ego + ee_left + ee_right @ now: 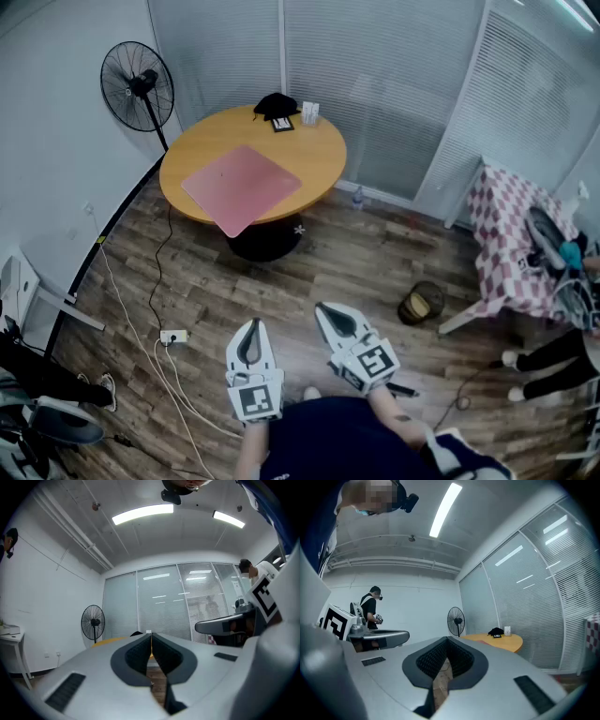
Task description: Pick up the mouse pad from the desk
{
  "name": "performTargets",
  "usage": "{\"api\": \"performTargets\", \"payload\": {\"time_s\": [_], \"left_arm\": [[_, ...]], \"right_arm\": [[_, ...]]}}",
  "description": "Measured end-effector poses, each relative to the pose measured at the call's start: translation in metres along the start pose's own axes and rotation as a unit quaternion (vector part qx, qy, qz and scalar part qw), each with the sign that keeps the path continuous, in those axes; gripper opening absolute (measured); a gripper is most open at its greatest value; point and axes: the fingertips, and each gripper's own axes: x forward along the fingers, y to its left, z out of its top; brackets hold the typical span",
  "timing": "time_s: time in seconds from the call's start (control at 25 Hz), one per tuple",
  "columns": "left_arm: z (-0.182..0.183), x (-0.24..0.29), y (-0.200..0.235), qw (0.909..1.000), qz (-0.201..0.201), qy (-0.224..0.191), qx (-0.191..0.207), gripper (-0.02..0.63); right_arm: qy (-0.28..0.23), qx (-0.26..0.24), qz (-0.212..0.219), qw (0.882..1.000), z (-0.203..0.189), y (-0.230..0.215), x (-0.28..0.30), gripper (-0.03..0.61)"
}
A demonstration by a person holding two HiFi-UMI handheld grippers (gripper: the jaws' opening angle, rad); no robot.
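The pink square mouse pad (pixel 242 187) lies flat on the round table (pixel 319 150), one corner overhanging. Your left gripper (pixel 249 330) and right gripper (pixel 330 313) are closed, empty, well away.

Head view looks down; gripper views look level at the table (pixel 319 150) (far off).

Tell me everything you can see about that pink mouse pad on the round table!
The mouse pad is a big, thin sheet, plain pink and roughly square, with a dull, soft-looking surface. It lies flat on the round yellow-wood table, turned cornerwise like a diamond, on the side of the table nearer the person. Its near corner pokes out a little past the table's edge. Nothing rests on it, and only the table touches it.
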Motion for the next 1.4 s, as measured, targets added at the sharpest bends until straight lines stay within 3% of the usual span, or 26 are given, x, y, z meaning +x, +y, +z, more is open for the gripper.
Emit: {"api": "performTargets", "payload": {"time_s": [0.68, 0.96, 1.4], "left_arm": [[0.004, -0.007, 0.0, 0.9999, -0.004, -0.002, -0.009, 0.006], [0.005, -0.013, 0.006, 1.0, 0.007, 0.0, -0.007, 0.006], [-0.008, 0.023, 0.037, 0.9995, 0.002, 0.013, -0.029, 0.006]], "right_arm": [[-0.002, -0.003, 0.003, 1.0, 0.002, 0.002, -0.002, 0.002], [-0.039, -0.001, 0.037, 0.999, 0.006, 0.01, -0.002, 0.002], [0.006, -0.015, 0.034, 0.999, -0.009, 0.004, 0.043, 0.002]]}}
